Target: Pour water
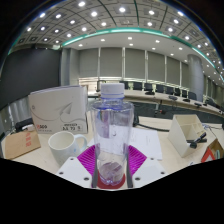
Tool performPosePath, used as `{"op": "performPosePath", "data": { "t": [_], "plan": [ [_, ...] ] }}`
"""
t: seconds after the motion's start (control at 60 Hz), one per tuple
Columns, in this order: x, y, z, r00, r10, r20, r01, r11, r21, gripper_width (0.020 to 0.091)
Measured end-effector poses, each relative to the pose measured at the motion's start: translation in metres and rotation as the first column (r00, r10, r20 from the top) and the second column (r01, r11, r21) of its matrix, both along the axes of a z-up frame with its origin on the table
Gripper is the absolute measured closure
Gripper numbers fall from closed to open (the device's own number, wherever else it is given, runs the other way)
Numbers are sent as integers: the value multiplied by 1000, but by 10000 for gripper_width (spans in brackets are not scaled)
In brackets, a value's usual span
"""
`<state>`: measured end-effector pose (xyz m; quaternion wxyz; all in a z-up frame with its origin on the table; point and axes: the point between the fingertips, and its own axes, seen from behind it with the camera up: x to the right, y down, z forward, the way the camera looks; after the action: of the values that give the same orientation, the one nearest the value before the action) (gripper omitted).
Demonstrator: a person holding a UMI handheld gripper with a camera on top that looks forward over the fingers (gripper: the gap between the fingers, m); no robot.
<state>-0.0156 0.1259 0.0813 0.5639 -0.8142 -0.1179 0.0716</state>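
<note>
The fingers [110, 170] were closed on a clear bottle [112, 130], their magenta pads [90, 158] pressed against its lower sides. The bottle stood upright between them, white cap on top, and it filled the middle of the view; whether its base rested on the surface [160, 150] or hung just above it could not be told. A white mug [66, 148] stood on the surface just to the left of the bottle, handle toward it. Behind the mug stood a white folded card [58, 112] with small print. To the right, well apart from the bottle, sat a white open box [188, 132] with a dark thing in it. Beyond lay a large hall with rows of ceiling lights [120, 12] and desks.
</note>
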Motion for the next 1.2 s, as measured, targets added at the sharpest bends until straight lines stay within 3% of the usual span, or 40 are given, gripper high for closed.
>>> {"op": "performPosePath", "data": {
  "t": [0.15,0.167,0.217,0.233,0.267,0.333,0.467,0.75,0.967,1.2],
  "plan": [
    [1,-3,-1,1000,3,5,-3,1000,-28,561],
    [1,-4,-2,1000,3,9,-3,999,-37,506],
    [3,-10,-3,1000,2,13,-1,998,-64,256],
    [1,-12,-2,1000,-1,12,2,998,-70,234],
    [-1,-17,1,1000,-4,10,5,996,-84,279],
    [2,-30,9,999,-32,19,34,993,-109,235],
    [3,-76,28,992,-120,42,126,973,-192,249],
    [-39,-235,97,971,-218,95,236,928,-288,243],
    [-68,-338,131,956,-259,135,288,910,-298,242],
    [-71,-390,142,943,-295,151,328,899,-290,245]
  ]
}}
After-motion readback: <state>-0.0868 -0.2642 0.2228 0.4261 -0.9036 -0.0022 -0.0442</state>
